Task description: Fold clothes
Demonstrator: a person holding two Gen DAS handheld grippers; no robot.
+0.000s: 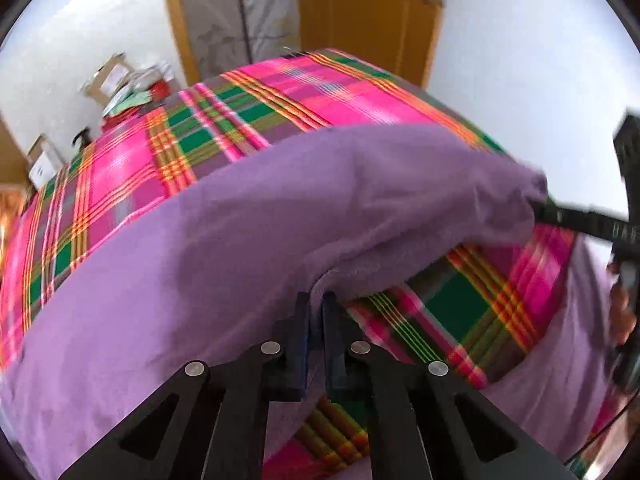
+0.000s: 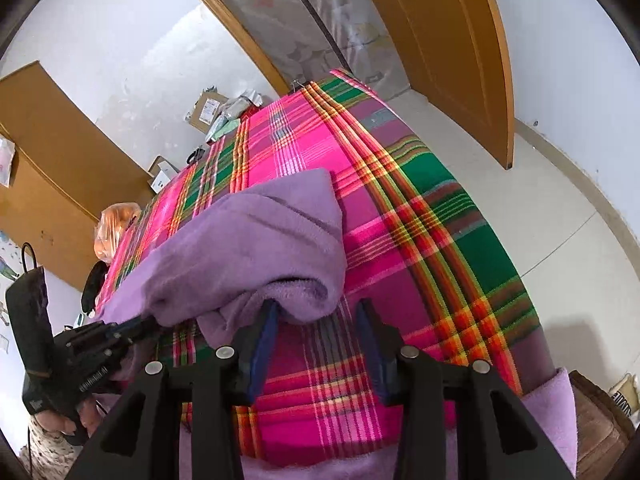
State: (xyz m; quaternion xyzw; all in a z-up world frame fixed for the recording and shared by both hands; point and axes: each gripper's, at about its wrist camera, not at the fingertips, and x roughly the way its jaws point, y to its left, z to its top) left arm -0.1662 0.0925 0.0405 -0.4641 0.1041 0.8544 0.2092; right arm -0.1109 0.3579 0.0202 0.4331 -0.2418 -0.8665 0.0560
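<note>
A purple fleece garment (image 1: 280, 220) lies across a bed with a pink and green plaid cover (image 1: 280, 92). Its near edge is lifted and folded over. My left gripper (image 1: 318, 300) is shut on that edge, the cloth pinched between the blue pads. From the right wrist view the left gripper (image 2: 136, 326) shows at the left, clamped on the garment (image 2: 256, 240). My right gripper (image 2: 318, 312) stands open over the plaid cover (image 2: 400, 220). The rolled fold touches only its left finger (image 2: 268, 320). In the left wrist view the right gripper (image 1: 538, 204) points into the fold's right end.
Cardboard boxes and packets (image 2: 208, 108) crowd the bed's far left side, beside an orange plastic bag (image 2: 116, 228). A wooden door (image 2: 452, 40) stands open beyond the bed. Pale floor (image 2: 560, 220) runs along the right. A hand (image 2: 60, 420) holds the left gripper.
</note>
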